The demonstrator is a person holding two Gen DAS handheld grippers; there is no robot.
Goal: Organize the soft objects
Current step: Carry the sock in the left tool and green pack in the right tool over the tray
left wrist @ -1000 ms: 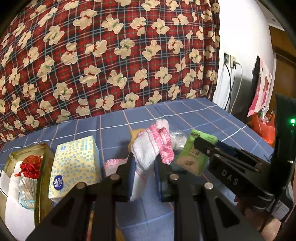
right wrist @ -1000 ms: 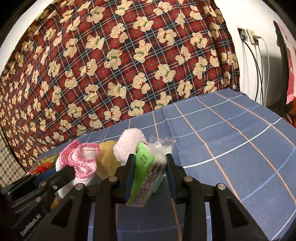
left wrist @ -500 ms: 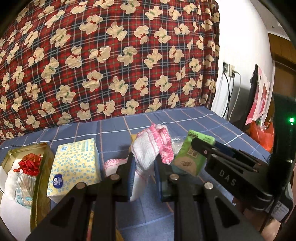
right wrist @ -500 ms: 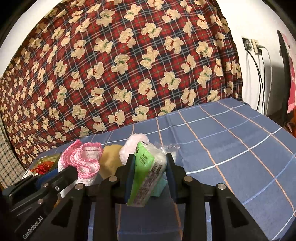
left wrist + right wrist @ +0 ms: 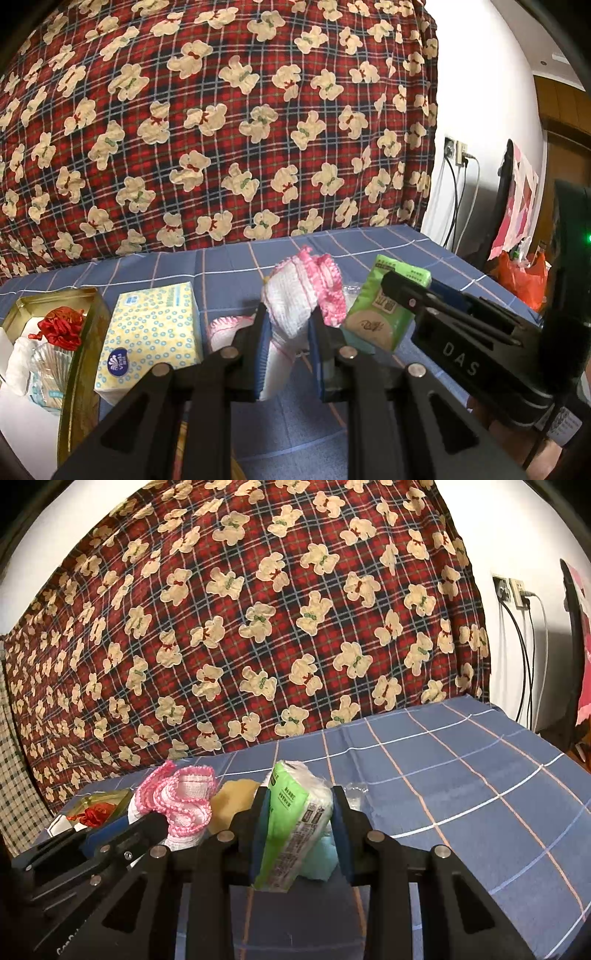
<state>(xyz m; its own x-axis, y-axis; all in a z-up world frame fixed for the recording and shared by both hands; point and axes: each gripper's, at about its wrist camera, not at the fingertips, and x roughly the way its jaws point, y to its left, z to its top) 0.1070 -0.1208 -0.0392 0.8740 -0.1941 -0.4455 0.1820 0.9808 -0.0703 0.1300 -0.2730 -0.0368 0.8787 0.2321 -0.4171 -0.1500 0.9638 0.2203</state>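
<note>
- Our left gripper point(image 5: 286, 325) has its fingers clamped on a white cloth with pink trim point(image 5: 295, 295), lifted above the tabletop point(image 5: 369, 254).
- Our right gripper point(image 5: 299, 805) pinches a green tissue pack point(image 5: 291, 827) upright between its fingers.
- To the left lie a yellow tissue box point(image 5: 151, 332) and a gold tin point(image 5: 79, 354).

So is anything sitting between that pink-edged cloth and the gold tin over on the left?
Yes. The tissue box stands on the table between the cloth, held in the left gripper, and the tin. Going over the box looks clear.
</note>
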